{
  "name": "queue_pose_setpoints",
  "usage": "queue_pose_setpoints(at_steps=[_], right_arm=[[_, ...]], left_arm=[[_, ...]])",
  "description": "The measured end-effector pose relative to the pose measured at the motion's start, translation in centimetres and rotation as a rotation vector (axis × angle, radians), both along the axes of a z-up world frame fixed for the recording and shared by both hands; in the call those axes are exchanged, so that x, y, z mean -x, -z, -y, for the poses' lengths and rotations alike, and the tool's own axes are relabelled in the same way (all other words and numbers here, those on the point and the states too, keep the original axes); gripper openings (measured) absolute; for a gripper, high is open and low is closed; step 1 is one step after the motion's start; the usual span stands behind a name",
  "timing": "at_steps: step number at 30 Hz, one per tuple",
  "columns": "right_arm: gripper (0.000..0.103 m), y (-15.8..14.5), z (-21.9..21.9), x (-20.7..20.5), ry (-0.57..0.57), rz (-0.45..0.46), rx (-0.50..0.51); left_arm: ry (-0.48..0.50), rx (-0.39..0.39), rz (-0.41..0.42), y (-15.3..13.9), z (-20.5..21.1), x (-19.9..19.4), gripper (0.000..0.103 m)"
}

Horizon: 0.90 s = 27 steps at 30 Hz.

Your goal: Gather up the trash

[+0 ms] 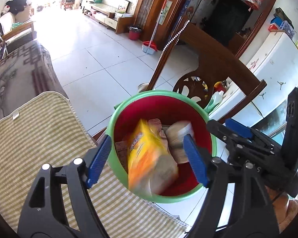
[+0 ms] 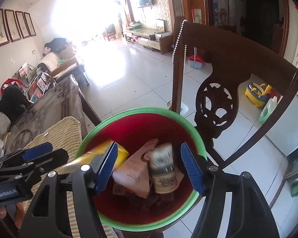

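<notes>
Bin (image 1: 127, 103) with green rim and red inside sitting right under both grippers, next to the striped cloth (image 1: 39, 138) and a carved wooden chair (image 2: 224, 103). Left gripper (image 1: 147, 161) spread wide, nothing pinched; yellow snack bag (image 1: 147, 154) blurred between its blue pads, probably mid-drop, hard to call. Right gripper (image 2: 151, 167) also spread, pads clear of everything. Below it inside the bin: pink carton (image 2: 133, 170) and a crumpled paper cup (image 2: 163, 166) side by side, touching, with the yellow bag off toward its left pad. Tiled floor (image 1: 93, 59) beyond the fingertips.
</notes>
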State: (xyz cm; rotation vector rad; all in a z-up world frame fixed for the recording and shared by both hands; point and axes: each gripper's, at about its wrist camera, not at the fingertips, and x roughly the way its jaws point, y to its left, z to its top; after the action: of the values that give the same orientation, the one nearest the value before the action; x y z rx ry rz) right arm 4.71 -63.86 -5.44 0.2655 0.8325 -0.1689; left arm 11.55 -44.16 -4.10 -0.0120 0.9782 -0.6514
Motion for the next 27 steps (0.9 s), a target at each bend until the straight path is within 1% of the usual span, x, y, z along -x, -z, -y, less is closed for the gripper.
queue_pose_setpoints(at_steps=[2, 4, 5, 6, 8, 9, 11, 12, 14, 17, 19, 20, 22, 24, 26, 27], right_arm=[[0.070, -0.4, -0.1, 0.3, -0.006, 0.007, -0.010], [0.071, -1.2, -0.8, 0.6, -0.018, 0.033, -0.029], [0.074, -1.6, -1.4, 0.8, -0.026, 0.049, -0.038], [0.081, -2.1, -1.8, 0.7, -0.035, 0.067, -0.045], [0.088, -3.1, -3.2, 0.9, -0.051, 0.108, -0.050], [0.092, -3.9, -4.3, 1.2, -0.065, 0.135, -0.051], [0.096, -5.1, -6.2, 1.5, -0.082, 0.178, -0.045], [0.096, -5.6, -7.2, 1.8, -0.088, 0.197, -0.042], [0.096, -6.9, -9.6, 2.6, -0.114, 0.240, -0.046], [0.096, -8.7, -13.3, 4.0, -0.143, 0.336, -0.030], [0.096, -9.6, -15.9, 5.2, -0.143, 0.408, -0.005], [0.096, -9.9, -17.0, 5.4, -0.146, 0.416, 0.005], [0.096, -10.3, -19.2, 5.8, -0.142, 0.423, 0.005], [0.096, -10.4, -20.8, 6.4, -0.100, 0.443, -0.005], [0.096, -10.4, -21.8, 7.0, -0.064, 0.456, -0.033], [0.096, -10.3, -22.6, 7.1, -0.066, 0.437, -0.043]], left_arm=[[-0.029, -0.010, 0.025, -0.6, -0.7, 0.1, 0.078], [-0.068, -0.019, 0.063, -1.5, -1.6, 0.3, 0.082], [-0.087, -0.020, 0.082, -2.1, -2.3, 0.4, 0.086], [-0.106, -0.012, 0.103, -2.8, -3.5, 0.8, 0.088], [-0.137, -0.002, 0.135, -3.9, -5.2, 1.4, 0.090], [-0.159, -0.001, 0.157, -4.5, -6.2, 1.8, 0.097], [-0.209, -0.006, 0.210, -5.6, -8.4, 2.8, 0.098], [-0.233, -0.013, 0.238, -6.3, -9.8, 3.4, 0.098], [-0.266, -0.035, 0.268, -7.0, -11.8, 4.2, 0.098], [-0.306, -0.059, 0.309, -8.0, -15.0, 5.4, 0.098], [-0.325, -0.050, 0.317, -8.6, -17.1, 6.3, 0.098], [-0.335, -0.044, 0.320, -8.9, -17.7, 6.4, 0.098], [-0.377, -0.036, 0.352, -9.5, -19.8, 7.3, 0.098], [-0.401, -0.024, 0.381, -10.0, -22.0, 8.2, 0.098], [-0.398, 0.006, 0.356, -10.2, -23.5, 8.6, 0.098], [-0.409, 0.011, 0.344, -10.3, -24.4, 8.8, 0.098]])
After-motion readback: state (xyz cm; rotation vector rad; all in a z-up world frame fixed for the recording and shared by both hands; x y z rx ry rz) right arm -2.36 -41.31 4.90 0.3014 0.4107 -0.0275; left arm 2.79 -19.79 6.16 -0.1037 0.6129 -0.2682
